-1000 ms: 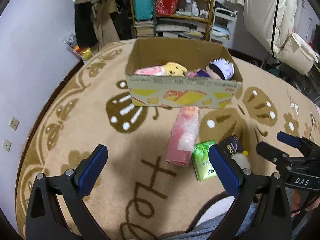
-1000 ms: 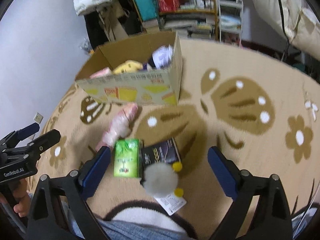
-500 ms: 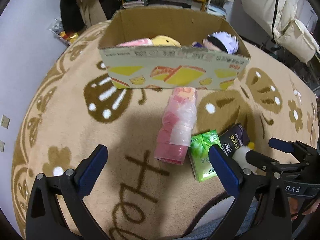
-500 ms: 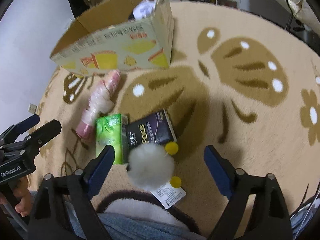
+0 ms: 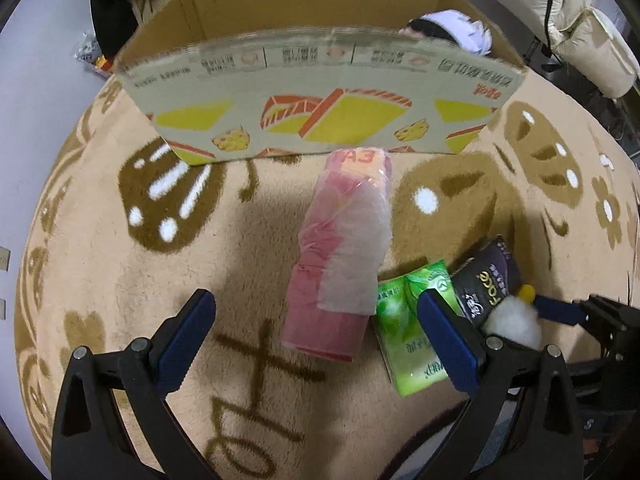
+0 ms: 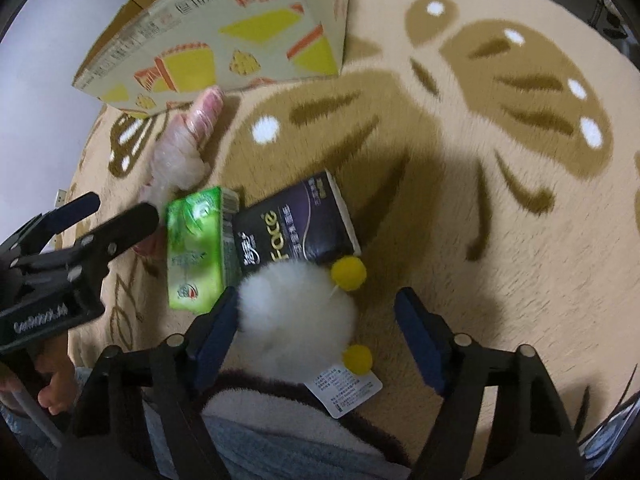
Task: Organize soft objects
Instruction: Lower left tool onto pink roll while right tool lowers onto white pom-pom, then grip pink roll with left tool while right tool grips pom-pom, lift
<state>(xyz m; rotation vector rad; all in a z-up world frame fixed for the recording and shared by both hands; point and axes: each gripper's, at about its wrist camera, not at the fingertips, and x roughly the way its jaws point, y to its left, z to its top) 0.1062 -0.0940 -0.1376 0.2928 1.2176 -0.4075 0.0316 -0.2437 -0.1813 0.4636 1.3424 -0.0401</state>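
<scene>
A beige rug [image 5: 100, 240] with brown flower and shell motifs and brown lettering spreads beneath and ahead of the fingers. Far beyond the fingertips, past the rug's edge, a pale padded coat [image 5: 560, 20] hangs at the upper right, and dark clothing [image 5: 112, 8] hangs at the upper left against a plain grey wall [image 5: 36, 64].

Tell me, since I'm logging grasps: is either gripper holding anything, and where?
Nothing is held. The left gripper hangs open over the pink roll; the right gripper is closing around the white plush.
</scene>
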